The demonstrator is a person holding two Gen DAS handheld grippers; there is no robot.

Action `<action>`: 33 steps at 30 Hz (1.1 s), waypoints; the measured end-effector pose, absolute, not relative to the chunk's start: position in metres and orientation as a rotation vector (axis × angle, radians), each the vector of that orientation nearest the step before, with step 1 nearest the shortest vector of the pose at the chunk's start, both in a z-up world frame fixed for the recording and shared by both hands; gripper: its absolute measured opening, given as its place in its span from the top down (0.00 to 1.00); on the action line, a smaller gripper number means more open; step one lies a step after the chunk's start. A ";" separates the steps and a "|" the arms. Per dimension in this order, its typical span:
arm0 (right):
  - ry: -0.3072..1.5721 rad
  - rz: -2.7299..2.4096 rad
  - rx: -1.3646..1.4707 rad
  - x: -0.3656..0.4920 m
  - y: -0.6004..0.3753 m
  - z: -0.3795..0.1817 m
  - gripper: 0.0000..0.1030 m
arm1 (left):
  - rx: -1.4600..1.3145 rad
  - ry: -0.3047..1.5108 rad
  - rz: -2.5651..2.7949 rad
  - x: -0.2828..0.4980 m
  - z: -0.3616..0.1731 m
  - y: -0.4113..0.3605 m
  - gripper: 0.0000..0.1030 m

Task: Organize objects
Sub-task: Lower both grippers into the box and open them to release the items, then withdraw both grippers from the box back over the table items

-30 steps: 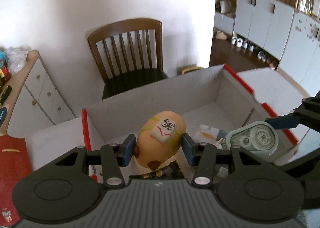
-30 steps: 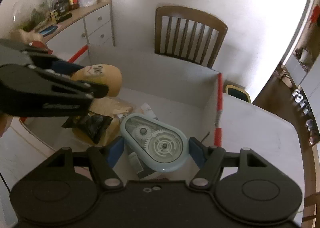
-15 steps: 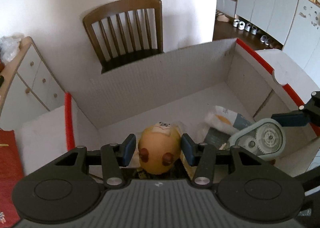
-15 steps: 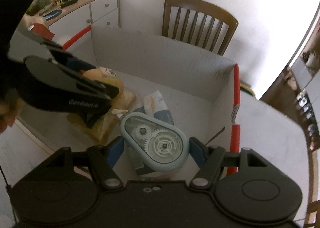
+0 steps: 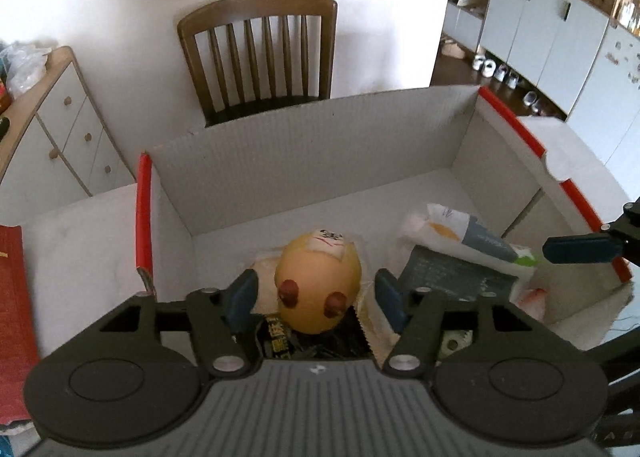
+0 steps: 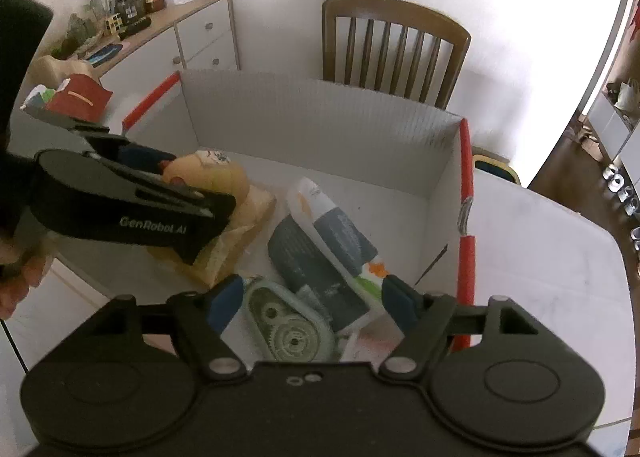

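Observation:
A yellow egg-shaped toy (image 5: 318, 287) with brown feet lies in the white cardboard box (image 5: 304, 161) on a snack packet. My left gripper (image 5: 316, 297) is open, its jaws apart on either side of the toy without touching it. The toy also shows in the right wrist view (image 6: 208, 177). My right gripper (image 6: 310, 295) is open above a pale blue correction-tape dispenser (image 6: 290, 331) that lies in the box (image 6: 320, 125), near the front. A white-and-grey pouch (image 6: 332, 233) lies beside it.
A wooden chair (image 5: 260, 57) stands behind the box. A white drawer cabinet (image 6: 160, 37) with clutter stands at the left. A red packet (image 5: 12, 297) lies on the white table (image 6: 540, 257) left of the box. The box's side flaps have red edges (image 6: 466, 217).
Both grippers lowered into the box and opened. The left one let go of the yellow toy; the right one let go of the correction-tape dispenser, which now lies on the box floor.

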State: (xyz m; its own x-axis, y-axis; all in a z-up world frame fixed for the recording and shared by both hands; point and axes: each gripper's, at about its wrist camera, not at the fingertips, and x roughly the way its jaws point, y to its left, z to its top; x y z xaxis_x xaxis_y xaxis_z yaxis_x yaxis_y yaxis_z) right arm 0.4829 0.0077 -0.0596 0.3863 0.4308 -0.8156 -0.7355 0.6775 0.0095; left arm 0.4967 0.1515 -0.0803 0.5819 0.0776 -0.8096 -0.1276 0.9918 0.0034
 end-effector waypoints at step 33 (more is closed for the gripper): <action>0.775 0.745 -0.299 0.398 -0.071 0.018 0.18 | -0.096 0.742 -0.001 0.374 0.013 0.105 0.38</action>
